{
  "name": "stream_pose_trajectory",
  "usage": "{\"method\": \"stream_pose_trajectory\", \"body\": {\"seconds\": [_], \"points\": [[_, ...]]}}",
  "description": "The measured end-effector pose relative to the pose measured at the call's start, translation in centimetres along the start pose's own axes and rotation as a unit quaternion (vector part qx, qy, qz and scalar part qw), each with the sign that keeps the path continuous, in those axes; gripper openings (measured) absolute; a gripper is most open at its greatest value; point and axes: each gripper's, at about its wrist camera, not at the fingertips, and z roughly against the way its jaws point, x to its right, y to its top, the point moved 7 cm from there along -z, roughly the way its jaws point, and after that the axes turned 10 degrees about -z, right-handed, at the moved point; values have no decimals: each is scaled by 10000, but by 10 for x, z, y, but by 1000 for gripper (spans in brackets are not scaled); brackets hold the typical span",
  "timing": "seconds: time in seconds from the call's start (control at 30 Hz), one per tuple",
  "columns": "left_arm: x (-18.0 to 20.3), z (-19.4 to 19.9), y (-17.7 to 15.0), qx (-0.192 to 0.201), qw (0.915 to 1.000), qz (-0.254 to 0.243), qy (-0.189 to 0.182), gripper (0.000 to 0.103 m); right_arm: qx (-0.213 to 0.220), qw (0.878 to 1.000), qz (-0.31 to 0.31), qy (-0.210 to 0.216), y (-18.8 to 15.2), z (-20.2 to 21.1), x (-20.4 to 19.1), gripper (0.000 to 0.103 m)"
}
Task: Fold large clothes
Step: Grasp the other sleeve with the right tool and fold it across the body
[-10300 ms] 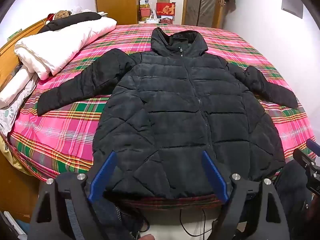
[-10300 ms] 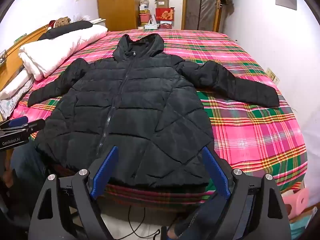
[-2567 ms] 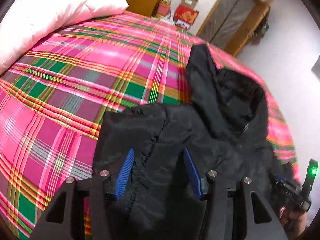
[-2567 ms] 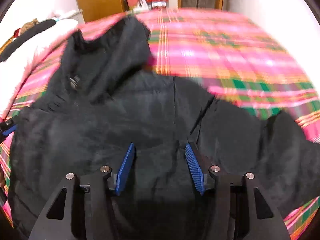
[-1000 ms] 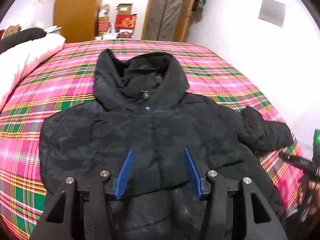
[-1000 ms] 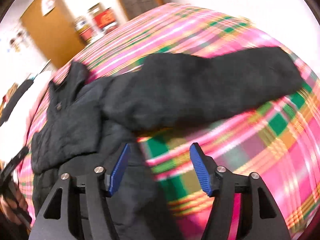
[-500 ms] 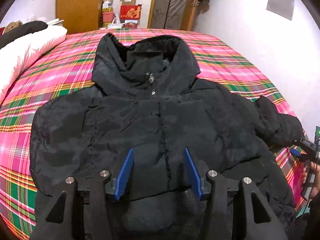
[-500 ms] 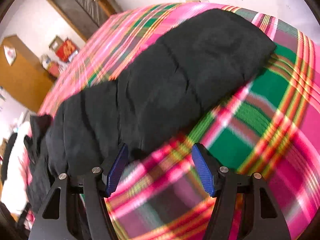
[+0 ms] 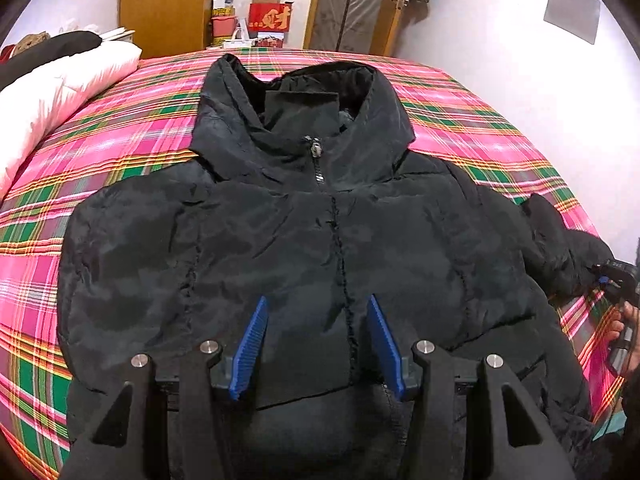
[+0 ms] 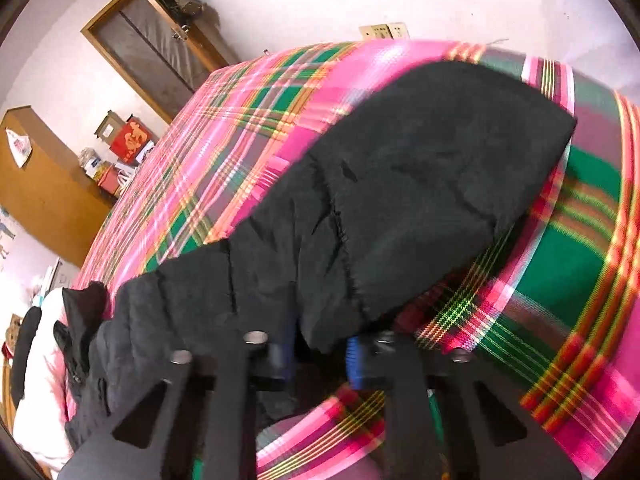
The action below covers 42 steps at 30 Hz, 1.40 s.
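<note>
A black hooded puffer jacket [image 9: 320, 240] lies zipped, front up, on the pink plaid bed sheet [image 9: 120, 132]. Its left sleeve is folded in over the chest. My left gripper [image 9: 318, 344] hovers open just above the lower chest, astride the zip, holding nothing. In the right wrist view the other sleeve [image 10: 420, 184] stretches out over the sheet [image 10: 568, 248]. My right gripper [image 10: 320, 350] has its jaws closing on that sleeve's near edge, with black fabric pinched between the blue pads. In the left wrist view the right gripper [image 9: 612, 276] shows at the sleeve's end, at the far right.
A white duvet [image 9: 52, 88] with a dark pillow lies along the bed's left side. A wooden wardrobe [image 9: 168, 4] and stacked boxes [image 9: 264, 20] stand beyond the bed's far end. A white wall [image 9: 540, 60] runs close along the right. A hand [image 9: 624, 320] grips the right tool.
The right gripper's jaws have narrowed from wide apart onto the sleeve's edge, and its view has rolled and come closer. The left gripper has sunk a little toward the jacket, still open.
</note>
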Motion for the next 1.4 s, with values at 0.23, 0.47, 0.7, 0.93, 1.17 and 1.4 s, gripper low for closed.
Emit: {"method": "stream_pose_trajectory", "body": {"seconds": [0.23,0.47,0.7,0.93,1.17,1.4], "points": [[-23,9,3,58,9993,356,128,53,339,9960,702,437,6,75,-79,12],[-48,27,8,239,9972,667,219,53,413,9799,1592,1129,-23,139,-184,12],[-81,46,9,367,9931,1073,292,53,-133,9561,2435,1628,-109,139,-272,12],[-113,58,8,477,9875,1460,361,53,-1038,9323,3057,1631,-228,82,-301,12],[-136,67,8,598,9828,1704,382,53,-1787,9133,3417,1315,-313,20,-300,17],[-137,72,13,767,9814,1749,199,53,-1996,8940,3695,1566,-337,21,-300,62]]}}
